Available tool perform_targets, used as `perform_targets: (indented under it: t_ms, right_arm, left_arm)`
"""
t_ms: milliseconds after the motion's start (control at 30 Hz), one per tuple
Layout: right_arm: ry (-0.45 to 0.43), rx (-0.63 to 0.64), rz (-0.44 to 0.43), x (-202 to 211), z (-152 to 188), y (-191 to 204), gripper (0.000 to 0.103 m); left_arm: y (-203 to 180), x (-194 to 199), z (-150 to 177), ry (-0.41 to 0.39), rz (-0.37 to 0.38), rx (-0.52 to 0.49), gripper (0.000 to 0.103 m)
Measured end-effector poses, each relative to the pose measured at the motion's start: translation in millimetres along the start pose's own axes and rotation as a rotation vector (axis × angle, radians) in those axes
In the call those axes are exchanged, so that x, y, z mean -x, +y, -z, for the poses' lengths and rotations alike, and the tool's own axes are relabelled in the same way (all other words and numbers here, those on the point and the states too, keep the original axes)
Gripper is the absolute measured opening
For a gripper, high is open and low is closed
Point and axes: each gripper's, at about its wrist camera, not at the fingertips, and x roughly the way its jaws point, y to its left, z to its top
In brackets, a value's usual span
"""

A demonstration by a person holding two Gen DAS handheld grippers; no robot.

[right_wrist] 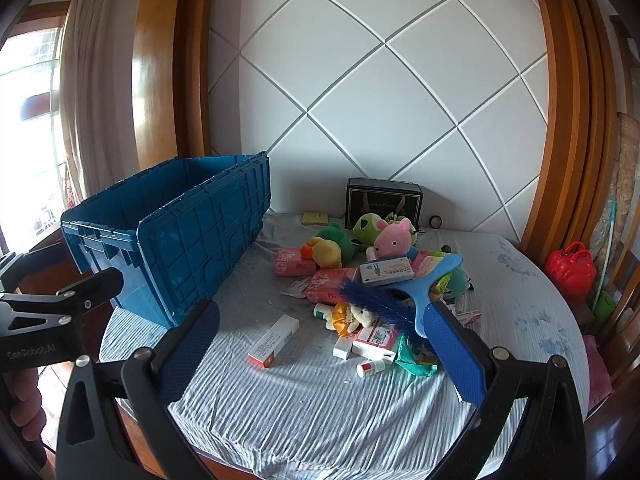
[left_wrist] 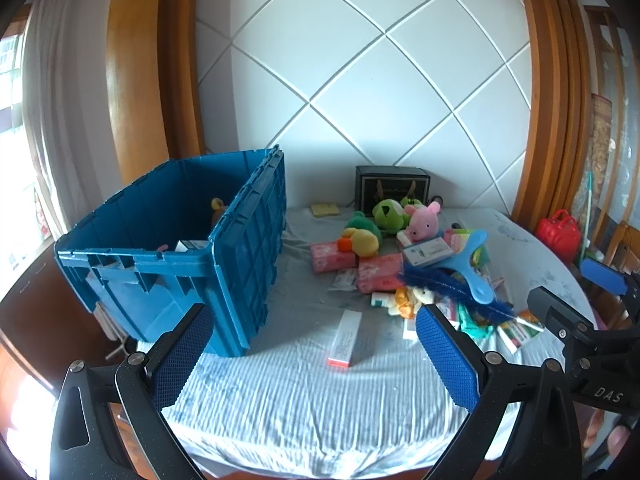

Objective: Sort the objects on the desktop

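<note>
A big blue crate (left_wrist: 176,256) (right_wrist: 180,236) stands at the table's left with a few items inside. A pile of objects lies to its right: a pink pig plush (left_wrist: 422,220) (right_wrist: 394,240), a yellow duck plush (left_wrist: 360,242) (right_wrist: 326,252), pink packs (left_wrist: 380,272), a light blue brush (left_wrist: 468,268) (right_wrist: 424,284), a dark blue feather (right_wrist: 376,300). A red-and-white box (left_wrist: 346,338) (right_wrist: 274,340) lies alone nearer me. My left gripper (left_wrist: 316,356) hovers open before it, holding nothing. My right gripper (right_wrist: 324,356) is open too, above the cloth.
A striped cloth (left_wrist: 300,408) covers the table. A black box (left_wrist: 392,188) and a yellow notepad (left_wrist: 325,210) sit by the tiled wall. A red bag (right_wrist: 570,266) rests beyond the table's right edge. A hand (right_wrist: 24,408) grips the left tool.
</note>
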Motion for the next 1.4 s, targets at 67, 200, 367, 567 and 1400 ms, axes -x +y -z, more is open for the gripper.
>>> perform_targets:
  t_ms: [67,200,367,567,1400]
  right_arm:
    - [0.001,-0.001,-0.001,0,0,-1,0.103]
    - [0.002,-0.002,-0.003,0,0,-2,0.103]
    - [0.004,-0.004,-0.006,-1,1,-3,0.103]
    - [0.006,-0.006,-0.010,-1,1,-4,0.103]
    - [0.037,-0.032,-0.002,-11,13,-30,0.103]
  left_arm:
    - [-1,1,0,-0.003,-0.001,-0.002,0.103]
    - [1,3,2,-0.007,0.010,0.013,0.103]
    - [0,3,3,-0.004,0.006,0.002,0.103]
    - [0,1,3,0.004,0.013,-0.002,0.103]
    - [-18,-17,7,0.049,-0.006,-0.007,0.103]
